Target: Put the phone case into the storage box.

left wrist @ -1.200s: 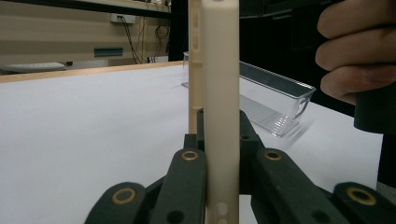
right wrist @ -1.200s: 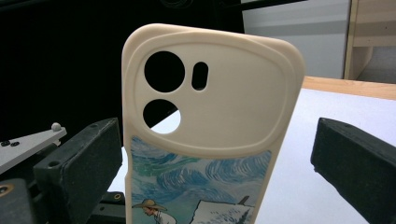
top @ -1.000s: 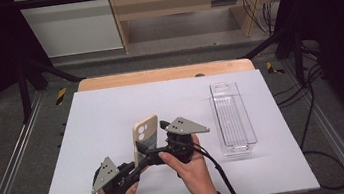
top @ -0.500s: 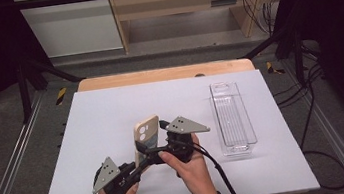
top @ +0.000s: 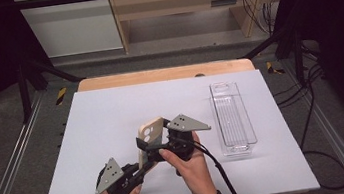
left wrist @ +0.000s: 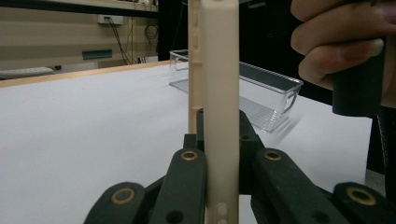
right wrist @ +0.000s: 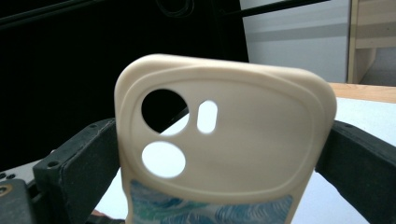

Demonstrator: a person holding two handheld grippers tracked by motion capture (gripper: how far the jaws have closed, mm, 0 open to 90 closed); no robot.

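Note:
A cream phone case (top: pixel 150 131) with round camera cutouts stands upright above the white table (top: pixel 89 138), held between both grippers. My left gripper (top: pixel 144 168) comes up from the lower left and is shut on the case's lower part. In the left gripper view the case (left wrist: pixel 219 70) shows edge-on, with the left gripper (left wrist: pixel 219 128) pinching it front and back. My right gripper (top: pixel 154 135) spans the case's width. In the right gripper view the case (right wrist: pixel 224 130) faces the camera, and the right gripper (right wrist: pixel 224 156) presses on its two side edges. A blue-green pattern marks the case's lower part.
A long clear plastic tray (top: pixel 233 119) lies on the right side of the table, also seen as the tray (left wrist: pixel 261 88) behind the case. The hand (left wrist: pixel 345 42) on the right gripper is close at the upper right. A wooden strip (top: pixel 167 74) borders the table's far edge.

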